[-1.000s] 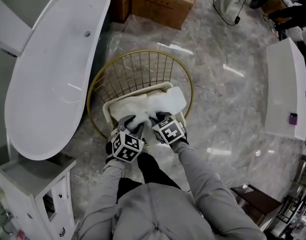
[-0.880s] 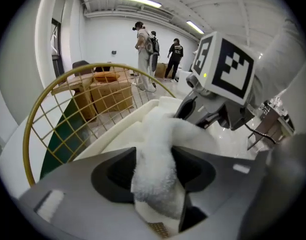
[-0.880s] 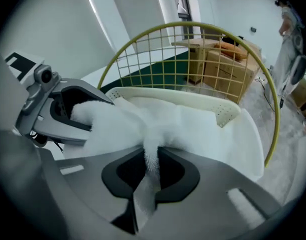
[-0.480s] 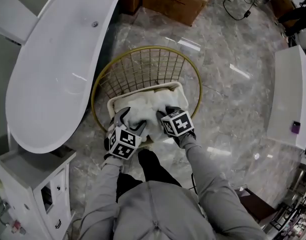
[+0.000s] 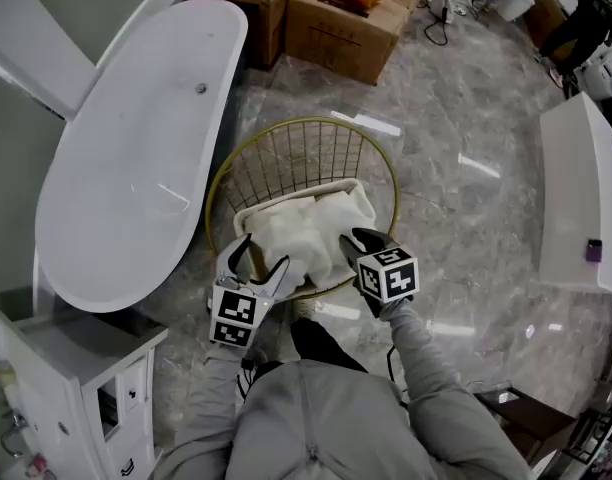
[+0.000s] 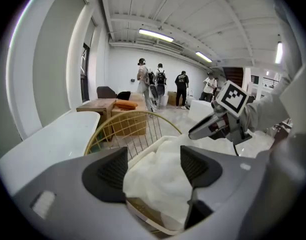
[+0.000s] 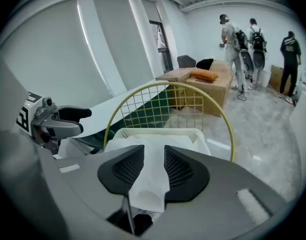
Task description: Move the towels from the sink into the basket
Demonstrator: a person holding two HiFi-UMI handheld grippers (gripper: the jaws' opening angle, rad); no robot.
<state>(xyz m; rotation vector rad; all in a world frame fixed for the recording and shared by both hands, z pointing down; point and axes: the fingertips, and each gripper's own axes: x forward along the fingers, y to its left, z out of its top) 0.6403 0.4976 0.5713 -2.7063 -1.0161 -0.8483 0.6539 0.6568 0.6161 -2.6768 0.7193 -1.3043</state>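
1. We logged the towels (image 5: 304, 236) as a white bundle lying in a white crate (image 7: 158, 131). The crate sat inside the gold wire basket (image 5: 304, 121), against its near side.
2. The left gripper (image 5: 261, 256) hung at the near-left rim of the basket with its jaws spread wide. The left gripper view showed towel beyond the pads, with nothing clamped.
3. The right gripper (image 5: 358, 243) sat at the near-right edge of the bundle. Its jaws were drawn close with only a narrow gap, and white cloth filled that gap. We read this as a pinch on a towel fold, though the contact itself was hard to confirm.
4. The white tub (image 5: 136, 168) on the left showed no cloth in it, so we judged the transfer nearly done, with only the release remaining.
5. To finish well, we would open the right jaws fully before any lift, because a half-open pinch could drag the fold back out.
6. We would then raise that gripper straight up and toward the person, clear of the wire rim, so the pads did not snag the cloth or the wires.
7. The near edge of the towel seemed to droop over the crate's near side. We would nudge it inward if it hung outside the basket.
8. The left gripper needed only to stay clear of the right one, which was just beside it.
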